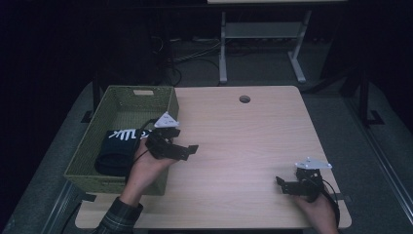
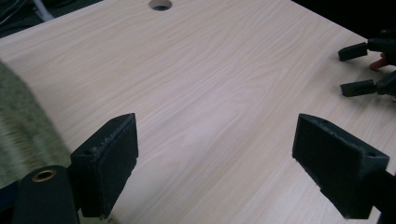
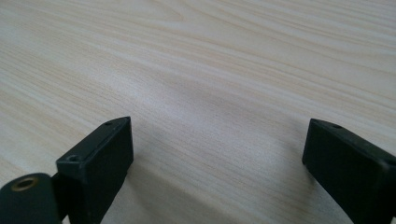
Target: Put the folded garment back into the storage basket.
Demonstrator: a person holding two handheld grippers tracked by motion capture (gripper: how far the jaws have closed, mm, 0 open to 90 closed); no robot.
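Note:
A green woven basket (image 1: pixel 139 103) stands at the table's left side, and a folded black cloth with a white print (image 1: pixel 118 146) lies in it. My left gripper (image 1: pixel 185 141) hovers just past the basket's right wall and points right. Its jaws stand wide apart over bare wood (image 2: pixel 215 140) with nothing between them. My right gripper (image 1: pixel 281 185) rests low near the front right corner and points left. It is also open and holds nothing (image 3: pixel 217 144). The basket's wall (image 2: pixel 18 126) blurs past at the left of the left gripper view, and the right gripper (image 2: pixel 369 65) is far off at the upper right.
The light wooden table (image 1: pixel 243 141) has a round cable hole (image 1: pixel 244 99) near its far edge. Behind it stand a white desk frame (image 1: pixel 263 44) and cables on a dark floor. A person's forearms come in from the near edge.

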